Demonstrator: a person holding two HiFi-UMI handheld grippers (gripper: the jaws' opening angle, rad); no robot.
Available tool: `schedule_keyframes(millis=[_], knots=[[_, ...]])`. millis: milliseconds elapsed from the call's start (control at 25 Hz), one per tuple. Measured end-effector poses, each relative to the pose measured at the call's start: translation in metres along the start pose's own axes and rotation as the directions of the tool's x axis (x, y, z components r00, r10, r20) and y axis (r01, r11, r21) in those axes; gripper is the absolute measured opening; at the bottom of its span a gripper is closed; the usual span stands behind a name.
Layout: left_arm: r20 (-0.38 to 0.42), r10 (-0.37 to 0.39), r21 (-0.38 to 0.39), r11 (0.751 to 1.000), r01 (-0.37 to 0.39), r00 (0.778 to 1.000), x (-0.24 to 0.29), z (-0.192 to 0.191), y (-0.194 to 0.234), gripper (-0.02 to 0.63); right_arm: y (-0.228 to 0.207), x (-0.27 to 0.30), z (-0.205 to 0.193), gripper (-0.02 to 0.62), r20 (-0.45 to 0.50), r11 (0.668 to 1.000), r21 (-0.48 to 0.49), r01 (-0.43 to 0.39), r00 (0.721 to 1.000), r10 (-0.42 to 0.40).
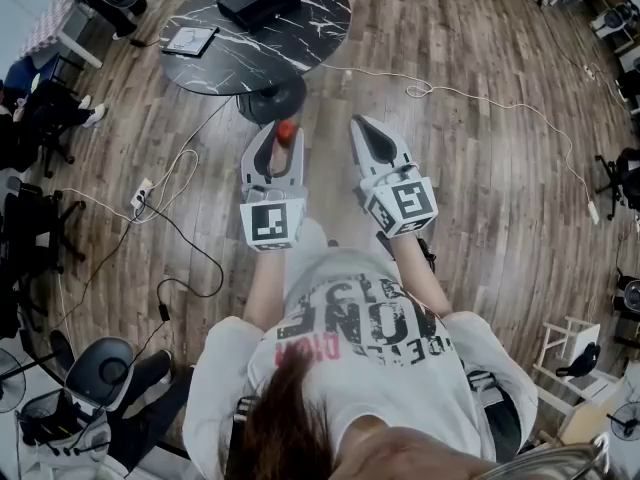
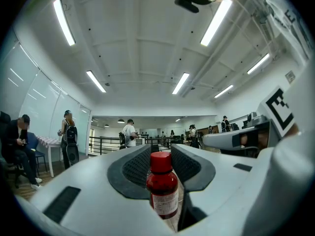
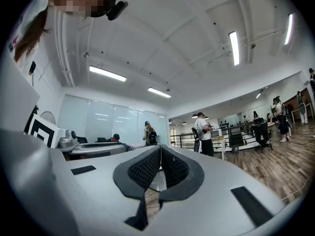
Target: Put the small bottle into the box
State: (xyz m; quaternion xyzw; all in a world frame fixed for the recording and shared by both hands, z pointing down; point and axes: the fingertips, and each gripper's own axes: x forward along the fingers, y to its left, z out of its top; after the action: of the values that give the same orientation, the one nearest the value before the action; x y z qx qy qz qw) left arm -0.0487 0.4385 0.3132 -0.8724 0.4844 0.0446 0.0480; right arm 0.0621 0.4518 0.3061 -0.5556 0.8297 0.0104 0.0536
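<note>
Now held upright in the left gripper (image 1: 280, 138), jaws closed on the body of the small bottle (image 2: 162, 188) below its red cap (image 2: 160, 162), in the air short of the near edge of the round table (image 1: 320, 28), with the black box (image 1: 258, 0) toward its far edge. Probably light, rigid and smooth-sided, so apt to slip or swing: best gripped around the labelled middle, never the cap. To the right, an empty right gripper (image 3: 160, 149), jaws together
</note>
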Motion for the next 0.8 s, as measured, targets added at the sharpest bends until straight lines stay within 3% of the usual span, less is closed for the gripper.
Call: schedule_keyframes(millis=[320,800], knots=[[-0.005,-0.017,-0.016,1.0,0.017,1.0,0.026,-0.007,0.021,0.127,-0.01,0.029,-0.014,0.002,-0.028,1.0,0.011,0.018,0.999,-0.018],[-0.021,-0.056,-0.019,0.998,0.056,0.998,0.106,-0.006,0.089,0.127,-0.03,0.129,-0.017,0.002,-0.069,0.999,0.008,0.032,0.997,-0.031]])
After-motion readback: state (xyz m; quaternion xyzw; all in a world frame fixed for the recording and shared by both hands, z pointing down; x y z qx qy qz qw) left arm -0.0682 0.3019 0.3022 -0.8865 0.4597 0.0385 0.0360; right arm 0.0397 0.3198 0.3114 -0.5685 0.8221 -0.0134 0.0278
